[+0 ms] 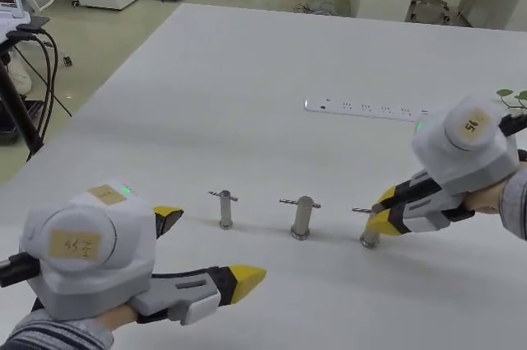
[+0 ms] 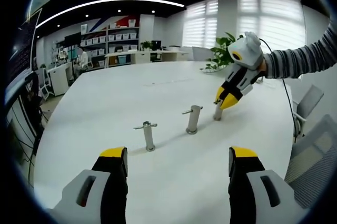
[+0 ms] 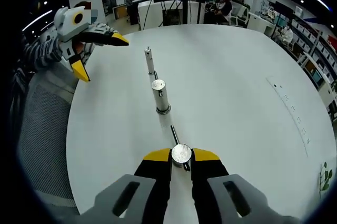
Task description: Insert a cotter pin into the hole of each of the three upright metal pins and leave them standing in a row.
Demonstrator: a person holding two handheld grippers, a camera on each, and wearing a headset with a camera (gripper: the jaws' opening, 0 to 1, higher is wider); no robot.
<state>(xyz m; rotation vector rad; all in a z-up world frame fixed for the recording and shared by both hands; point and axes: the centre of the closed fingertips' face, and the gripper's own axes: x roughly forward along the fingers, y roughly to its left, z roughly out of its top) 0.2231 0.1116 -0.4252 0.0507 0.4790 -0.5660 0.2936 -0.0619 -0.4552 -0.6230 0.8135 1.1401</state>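
My right gripper (image 1: 379, 210) clamps the short steel upright pin (image 3: 181, 153); my left gripper (image 2: 178, 153) gapes wide, empty. I'd release straight, without tipping.

The right gripper's fingers (image 1: 384, 221) hide most of the rightmost metal pin (image 1: 370, 240).

Left pin (image 1: 225, 212), middle pin (image 1: 301, 220), right pin (image 1: 370, 239) upright in row; cotter pin (image 1: 298, 202) through each
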